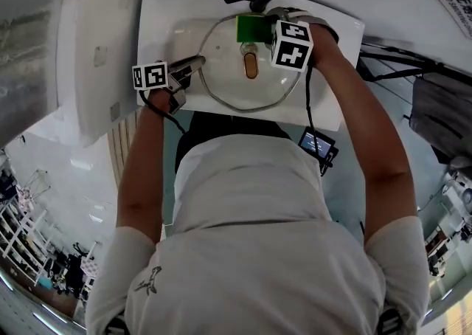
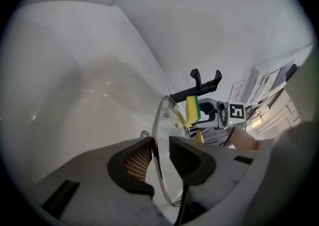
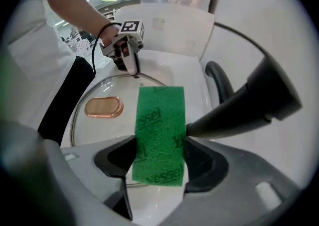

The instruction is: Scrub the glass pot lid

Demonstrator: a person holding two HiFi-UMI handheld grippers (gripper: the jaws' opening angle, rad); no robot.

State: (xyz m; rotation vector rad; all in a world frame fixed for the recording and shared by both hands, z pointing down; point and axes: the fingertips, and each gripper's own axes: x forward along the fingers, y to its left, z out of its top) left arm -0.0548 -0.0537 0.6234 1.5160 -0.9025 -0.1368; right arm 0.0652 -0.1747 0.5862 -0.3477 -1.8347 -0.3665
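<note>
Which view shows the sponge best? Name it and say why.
Right gripper view: the sponge fills the centre, green scouring face forward, clamped in the right gripper. Head view shows only a small green block; left gripper view, a yellow-and-green edge.

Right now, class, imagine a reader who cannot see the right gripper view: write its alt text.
The right tool grips a green scouring pad over a glass pot lid with a copper-coloured handle, which lies over a white sink. At the lid's far rim the left tool clamps its edge, and a black tap stands at the right.
</note>
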